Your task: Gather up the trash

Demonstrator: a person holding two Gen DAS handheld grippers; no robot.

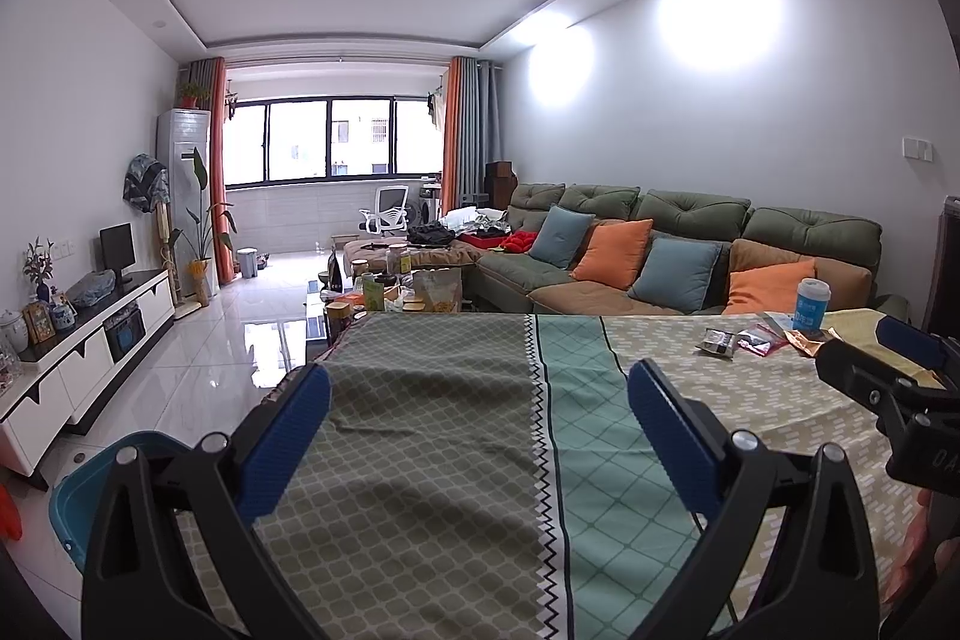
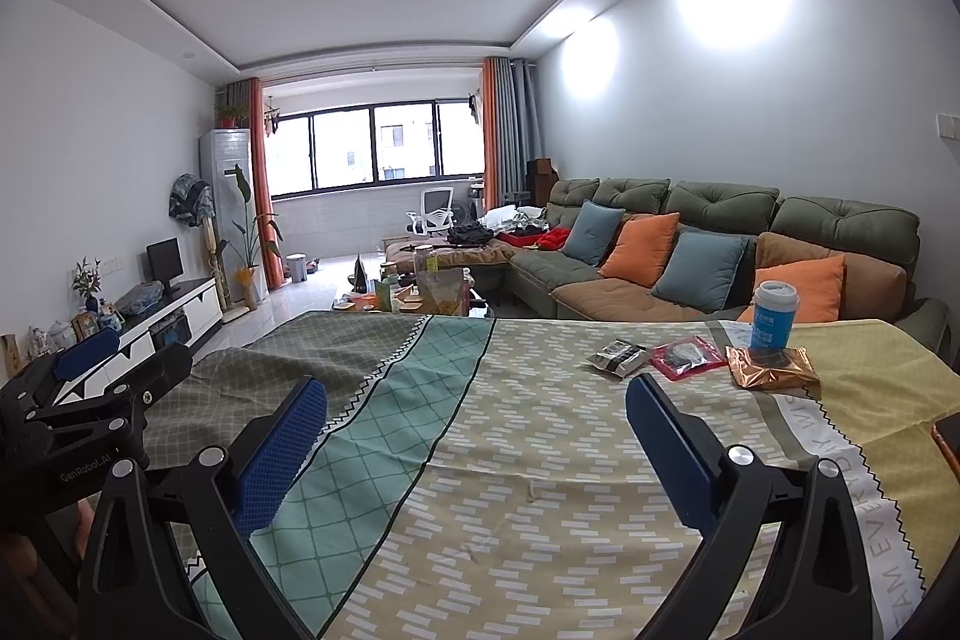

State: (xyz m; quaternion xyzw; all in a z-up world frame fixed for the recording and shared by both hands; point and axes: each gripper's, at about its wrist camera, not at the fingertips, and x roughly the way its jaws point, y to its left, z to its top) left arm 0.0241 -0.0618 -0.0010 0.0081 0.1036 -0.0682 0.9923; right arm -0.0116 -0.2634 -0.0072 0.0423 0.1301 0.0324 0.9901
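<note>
Both your left gripper (image 1: 479, 397) and right gripper (image 2: 477, 412) hover with jaws wide apart, empty; three wrappers (image 2: 687, 358) and cup (image 2: 774, 313) wait near the tablecloth's (image 2: 540, 460) far right corner.

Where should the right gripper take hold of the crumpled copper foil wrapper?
Pinch the raised crinkled near edge of the crumpled copper foil wrapper, coming from the front with the open right gripper. It lies flat, and the blue paper cup stands close behind it.

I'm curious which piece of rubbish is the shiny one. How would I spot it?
Find the patterned tablecloth, then the blue cup at its far right. The copper foil wrapper lies at the cup's foot, the only metallic orange piece beside a red packet and a grey one.
</note>
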